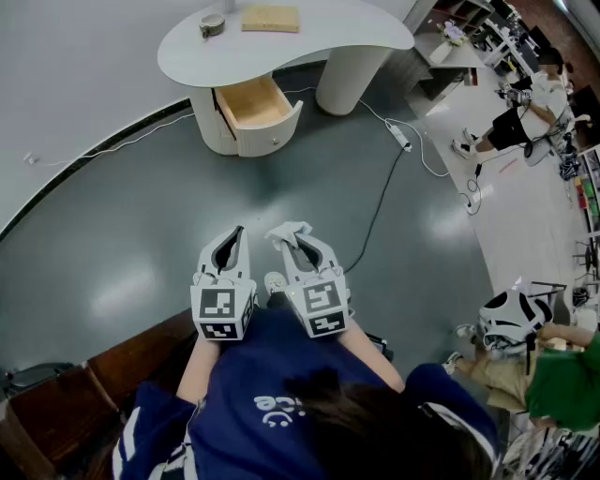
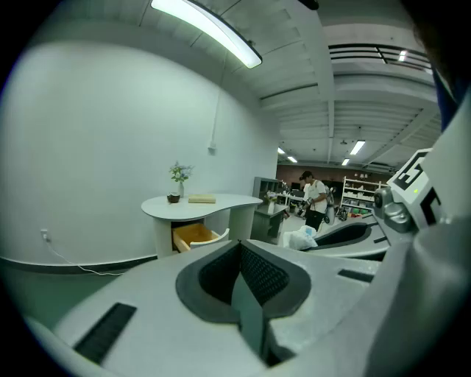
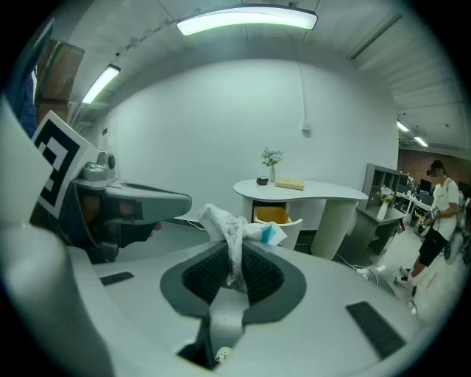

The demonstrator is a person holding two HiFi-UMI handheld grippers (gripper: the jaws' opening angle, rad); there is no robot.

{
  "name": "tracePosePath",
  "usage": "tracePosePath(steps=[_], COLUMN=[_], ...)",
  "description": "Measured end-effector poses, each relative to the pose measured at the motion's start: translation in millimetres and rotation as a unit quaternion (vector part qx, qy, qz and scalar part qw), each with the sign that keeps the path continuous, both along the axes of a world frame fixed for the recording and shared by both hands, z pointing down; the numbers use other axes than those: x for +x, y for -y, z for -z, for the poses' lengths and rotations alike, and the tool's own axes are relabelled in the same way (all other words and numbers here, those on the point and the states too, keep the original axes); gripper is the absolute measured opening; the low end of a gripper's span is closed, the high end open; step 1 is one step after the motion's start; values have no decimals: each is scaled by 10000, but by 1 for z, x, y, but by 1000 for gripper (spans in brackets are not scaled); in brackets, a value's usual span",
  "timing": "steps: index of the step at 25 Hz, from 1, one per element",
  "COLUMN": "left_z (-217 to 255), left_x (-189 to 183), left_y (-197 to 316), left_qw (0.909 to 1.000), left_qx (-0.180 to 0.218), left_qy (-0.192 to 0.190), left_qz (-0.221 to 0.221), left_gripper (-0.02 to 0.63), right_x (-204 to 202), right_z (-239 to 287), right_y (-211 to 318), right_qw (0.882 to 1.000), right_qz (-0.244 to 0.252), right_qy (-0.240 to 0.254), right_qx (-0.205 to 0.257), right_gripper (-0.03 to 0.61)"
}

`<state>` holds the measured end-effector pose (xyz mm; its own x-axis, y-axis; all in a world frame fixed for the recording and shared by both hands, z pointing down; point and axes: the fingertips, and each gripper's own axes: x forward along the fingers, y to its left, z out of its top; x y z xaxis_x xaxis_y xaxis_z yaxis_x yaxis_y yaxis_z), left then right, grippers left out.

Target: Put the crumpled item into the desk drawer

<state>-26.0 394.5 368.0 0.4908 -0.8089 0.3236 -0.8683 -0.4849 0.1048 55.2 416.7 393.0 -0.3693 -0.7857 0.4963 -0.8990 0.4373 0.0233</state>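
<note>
Carrying step: the right tool [image 3: 234,259] pinches the crumpled white paper wad [image 3: 227,224], well apart from the open wooden drawer [image 1: 251,105] of the white curved counter [image 1: 291,45]; the left tool [image 2: 240,283] is pressed together, empty; next, I judge, approach and release inside the drawer.

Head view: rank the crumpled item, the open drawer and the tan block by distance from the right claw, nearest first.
1. Crumpled item, pinched in the right claw.
2. Open drawer, ahead under the desktop.
3. Tan block, on the desktop beyond.
</note>
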Motion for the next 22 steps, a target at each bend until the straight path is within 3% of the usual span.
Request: tracePosePath(steps=[3,9,14,22], left_z=[-9,-22,-18,-13], left_x=[-1,-8,-3,32], left_y=[1,3,12,30], left_qw=[10000,9993,9988,9991], left_qx=[-48,-253,-177,-89], left_qy=[11,56,106,-156], left_qz=[-38,268,433,377], left_gripper=[3,4,3,3], right_x=[0,8,17,51], right_z=[-9,-10,-8,-12], right_y=[6,16,30,50], right_qw=[9999,10000,9999,9998], right_qz=[-17,-66,-23,79], right_qy=[-143,49,113,165], right_qx=[-25,-54,40,53], right_gripper=[60,60,66,66])
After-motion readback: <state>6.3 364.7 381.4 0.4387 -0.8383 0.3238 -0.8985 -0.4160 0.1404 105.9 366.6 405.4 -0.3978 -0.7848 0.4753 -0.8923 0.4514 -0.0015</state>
